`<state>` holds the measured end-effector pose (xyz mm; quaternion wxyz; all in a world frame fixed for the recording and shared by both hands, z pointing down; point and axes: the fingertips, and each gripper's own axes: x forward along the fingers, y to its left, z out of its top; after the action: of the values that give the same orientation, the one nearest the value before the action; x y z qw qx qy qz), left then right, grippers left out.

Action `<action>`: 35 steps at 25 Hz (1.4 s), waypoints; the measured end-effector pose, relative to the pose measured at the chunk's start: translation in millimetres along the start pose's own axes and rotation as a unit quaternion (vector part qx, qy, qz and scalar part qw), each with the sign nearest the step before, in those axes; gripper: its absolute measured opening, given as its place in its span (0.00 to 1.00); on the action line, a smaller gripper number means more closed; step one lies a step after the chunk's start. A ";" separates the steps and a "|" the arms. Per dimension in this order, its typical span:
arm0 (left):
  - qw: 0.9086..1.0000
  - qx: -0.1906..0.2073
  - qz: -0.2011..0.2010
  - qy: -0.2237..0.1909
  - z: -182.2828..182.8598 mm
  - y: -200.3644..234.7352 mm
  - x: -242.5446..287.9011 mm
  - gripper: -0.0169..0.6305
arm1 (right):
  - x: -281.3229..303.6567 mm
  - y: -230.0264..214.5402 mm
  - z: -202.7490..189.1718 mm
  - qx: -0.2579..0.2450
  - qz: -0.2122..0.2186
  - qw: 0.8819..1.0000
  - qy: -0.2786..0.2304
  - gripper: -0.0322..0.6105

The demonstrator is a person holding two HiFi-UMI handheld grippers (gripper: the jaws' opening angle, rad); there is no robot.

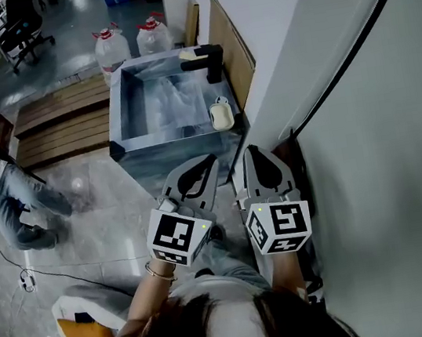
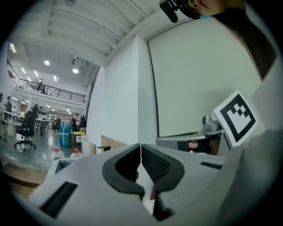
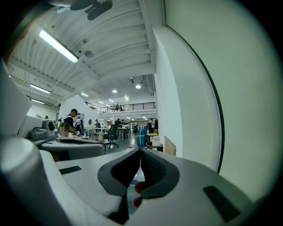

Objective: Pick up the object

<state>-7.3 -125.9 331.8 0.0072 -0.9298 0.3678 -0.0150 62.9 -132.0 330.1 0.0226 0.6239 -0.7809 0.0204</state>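
A grey water-filled basin stands ahead of me against the wall. It carries a black tap, and a pale soap dish rests on its near right corner. Both grippers are held side by side just short of the basin, pointing at it. The left gripper has its jaws together with nothing between them, as the left gripper view also shows. The right gripper is likewise shut and empty. Neither touches the basin or the dish.
A white wall runs close along the right. Two water jugs and a leaning wooden board stand behind the basin. A low wooden platform lies to its left. A person sits on the floor at left.
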 end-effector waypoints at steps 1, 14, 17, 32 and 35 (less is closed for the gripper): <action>1.000 0.000 -0.001 0.001 -0.4 2.3 4.4 0.04 | 4.8 -2.4 -0.8 -0.001 0.000 1.000 0.002 0.09; 1.000 -0.008 0.004 0.013 -12.5 30.2 59.1 0.04 | 69.7 -35.0 -23.2 -0.008 0.019 0.999 0.040 0.09; 1.000 -0.009 0.005 0.020 -21.0 35.5 73.1 0.04 | 86.4 -43.7 -33.8 -0.009 0.025 0.998 0.050 0.09; 0.999 -0.019 0.002 0.036 -44.2 52.4 120.2 0.04 | 155.9 -77.1 -80.5 -0.027 0.050 0.993 0.106 0.10; 0.999 -0.025 0.003 0.041 -49.9 56.8 128.3 0.04 | 170.3 -82.4 -93.4 -0.033 0.053 0.991 0.121 0.10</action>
<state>45.7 -255.3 383.2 -0.0310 -0.9273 0.3705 -0.0438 106.7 -310.4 434.0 0.1362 0.5739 -0.8044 0.0710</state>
